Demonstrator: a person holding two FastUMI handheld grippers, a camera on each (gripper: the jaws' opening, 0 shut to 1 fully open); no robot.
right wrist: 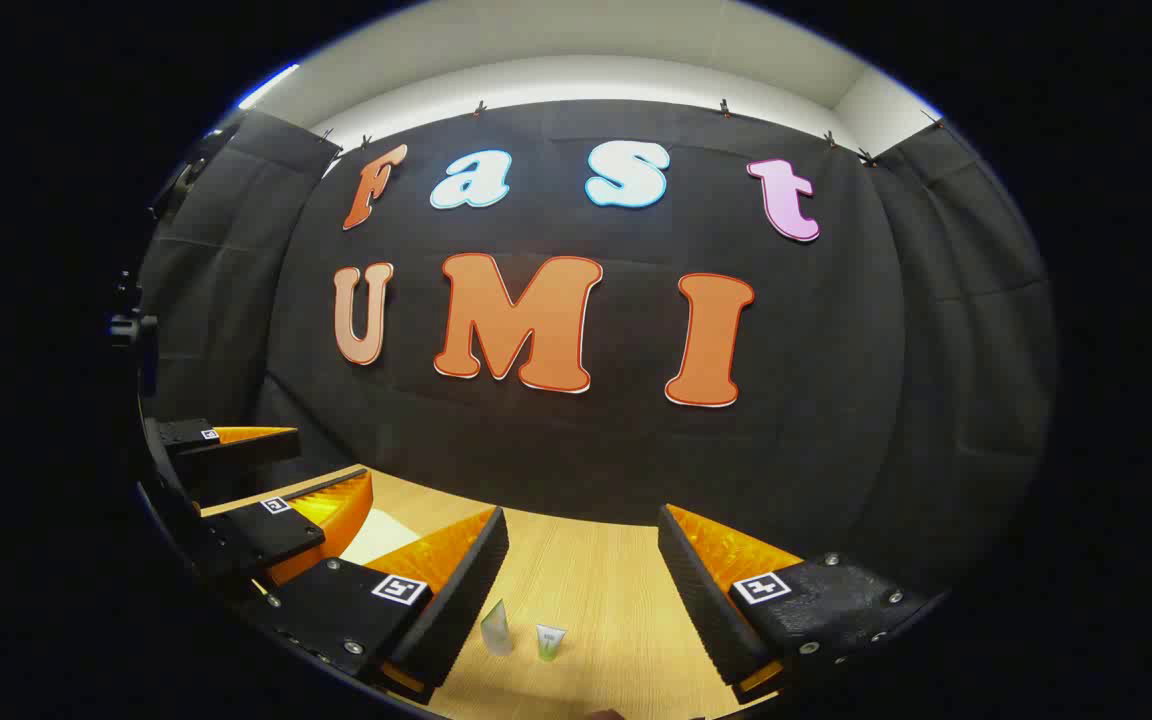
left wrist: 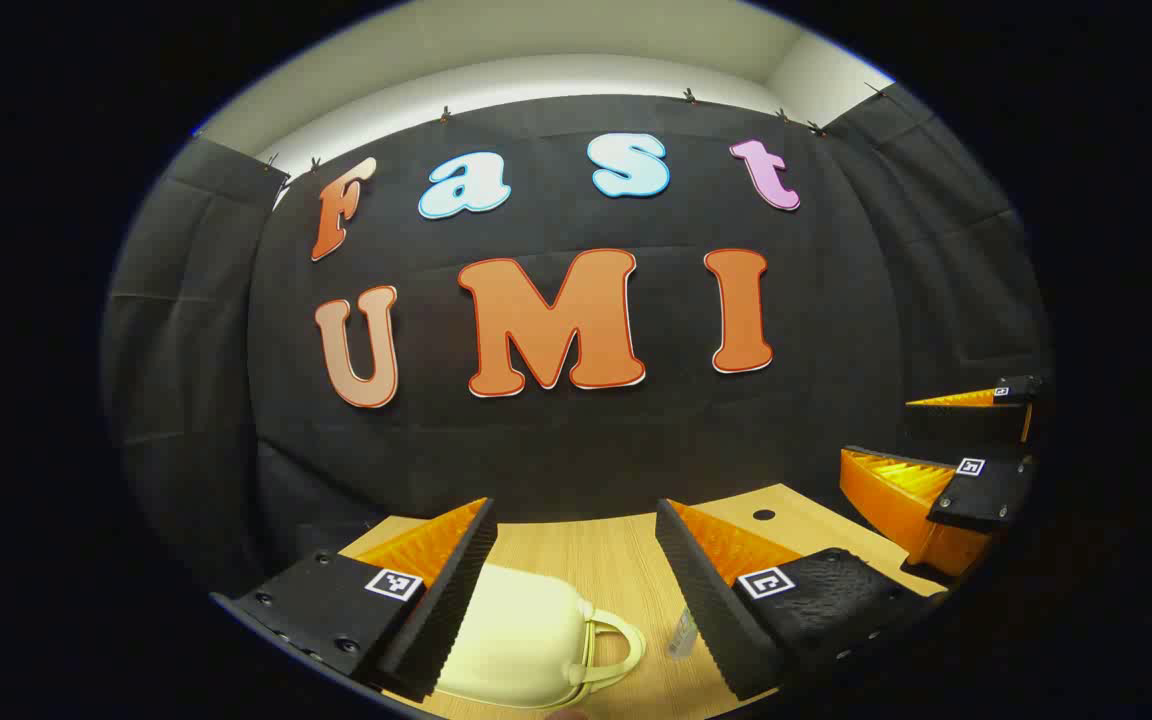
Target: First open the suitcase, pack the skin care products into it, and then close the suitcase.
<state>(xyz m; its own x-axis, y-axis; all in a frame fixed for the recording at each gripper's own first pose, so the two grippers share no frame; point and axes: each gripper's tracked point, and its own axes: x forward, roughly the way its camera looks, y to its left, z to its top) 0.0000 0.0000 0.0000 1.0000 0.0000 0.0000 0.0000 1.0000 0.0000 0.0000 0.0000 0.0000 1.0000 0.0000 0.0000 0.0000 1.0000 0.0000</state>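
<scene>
A small cream suitcase (left wrist: 526, 645) with a loop handle lies closed on the wooden table (left wrist: 596, 560), low in the left gripper view. My left gripper (left wrist: 576, 590) hangs open above it, its left finger partly covering the case. A clear little tube (left wrist: 681, 632) lies just right of the handle. In the right gripper view two small skin care tubes (right wrist: 496, 628) (right wrist: 550, 640) stand on the table between the fingers of my open right gripper (right wrist: 581, 590), which holds nothing. A corner of the suitcase (right wrist: 376, 535) shows pale at the left.
The right gripper (left wrist: 946, 480) appears open at the right edge of the left gripper view; the left gripper (right wrist: 266, 490) appears open at the left of the right gripper view. The table has a round cable hole (left wrist: 763, 515). Black cloth walls close the booth behind.
</scene>
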